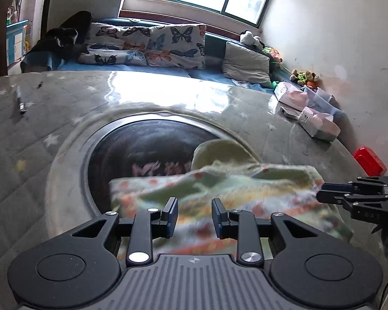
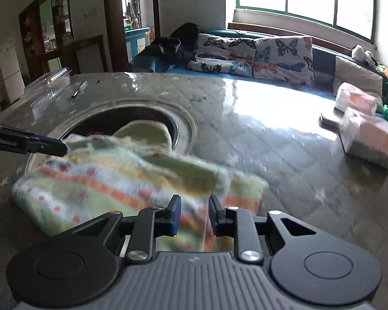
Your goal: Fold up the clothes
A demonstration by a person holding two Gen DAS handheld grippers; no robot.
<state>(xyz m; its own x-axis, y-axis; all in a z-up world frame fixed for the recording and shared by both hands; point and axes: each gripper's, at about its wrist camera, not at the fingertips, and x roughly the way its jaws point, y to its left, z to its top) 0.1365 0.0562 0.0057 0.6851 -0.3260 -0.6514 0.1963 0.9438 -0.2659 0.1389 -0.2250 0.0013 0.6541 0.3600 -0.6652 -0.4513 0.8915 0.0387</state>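
A folded garment [image 1: 245,193] with green, orange and white stripes lies on the table, partly over the near rim of a dark round inset [image 1: 147,149]. A pale yellow-green piece [image 2: 144,131] sticks up behind it. My left gripper [image 1: 195,217] hangs over the garment's near part, jaws a narrow gap apart, with cloth showing below the gap. In the right wrist view the left gripper [image 2: 64,148] has its tips at the far left corner of the garment [image 2: 111,183]. My right gripper [image 2: 194,215] is open over the right end, tips at the cloth's edge. The cloth is blurred.
The glossy grey table cover [image 1: 168,95] carries a pen [image 1: 20,102] at the far left, several pink and white boxes [image 1: 315,118] at the right and a red box [image 1: 370,162]. A couch with butterfly cushions [image 1: 152,44] stands behind the table, under a window.
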